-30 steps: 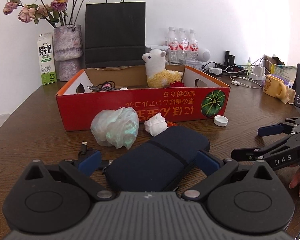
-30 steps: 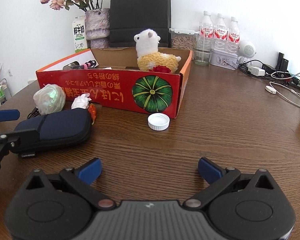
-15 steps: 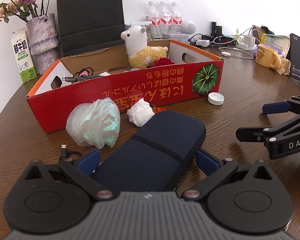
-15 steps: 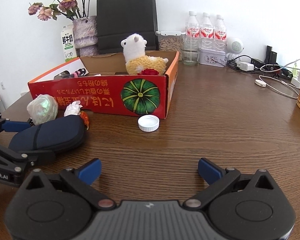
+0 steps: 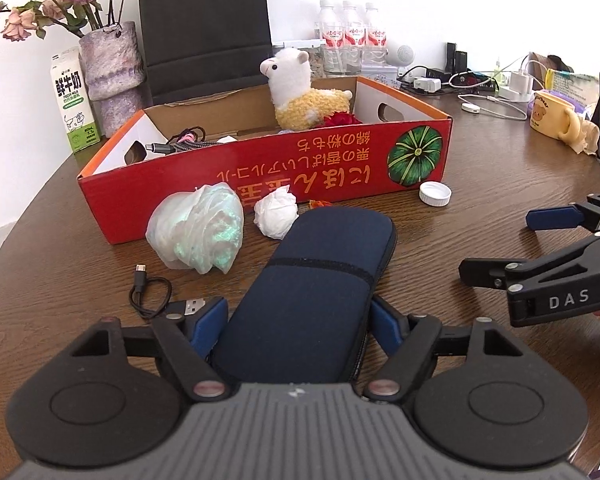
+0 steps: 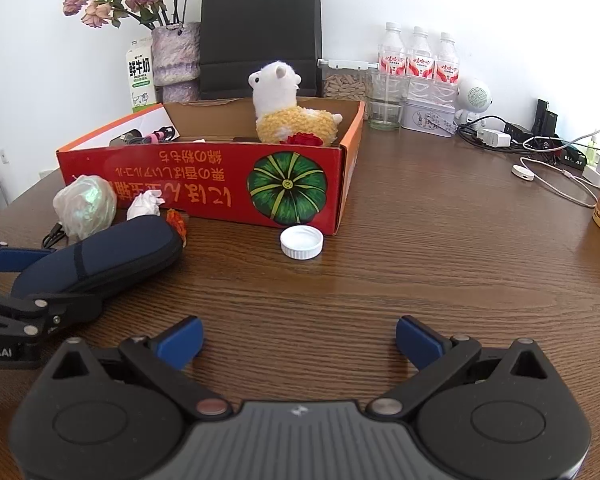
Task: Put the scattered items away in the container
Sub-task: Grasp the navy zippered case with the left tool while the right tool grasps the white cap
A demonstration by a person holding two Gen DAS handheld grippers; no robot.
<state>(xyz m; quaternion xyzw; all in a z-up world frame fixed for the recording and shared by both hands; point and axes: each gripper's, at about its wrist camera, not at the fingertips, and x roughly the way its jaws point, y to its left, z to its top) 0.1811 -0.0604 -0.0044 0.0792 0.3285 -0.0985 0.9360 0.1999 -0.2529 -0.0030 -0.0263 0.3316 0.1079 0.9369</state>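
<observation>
A dark blue zip case (image 5: 316,280) lies on the wooden table in front of the red cardboard box (image 5: 260,172). My left gripper (image 5: 296,312) straddles the case's near end. Its jaws are closing and the blue pads (image 5: 208,324) touch the case's sides. Around the case lie a crumpled plastic bag (image 5: 198,232), a tissue ball (image 5: 276,214), a white cap (image 6: 302,242) and a black USB cable (image 5: 152,292). My right gripper (image 6: 300,340) stands open over bare table, right of the case, with nothing between its fingers.
The box holds a plush alpaca (image 5: 300,92), a red flower and cables. Behind it stand a black paper bag (image 5: 204,28), a vase of dried roses (image 5: 112,64), a milk carton and water bottles (image 6: 418,60). A yellow mug (image 5: 552,120) and chargers sit at the right.
The left gripper's jaws have narrowed from wide open onto the sides of the blue case, and it has tipped further over the case. The right gripper has stayed put.
</observation>
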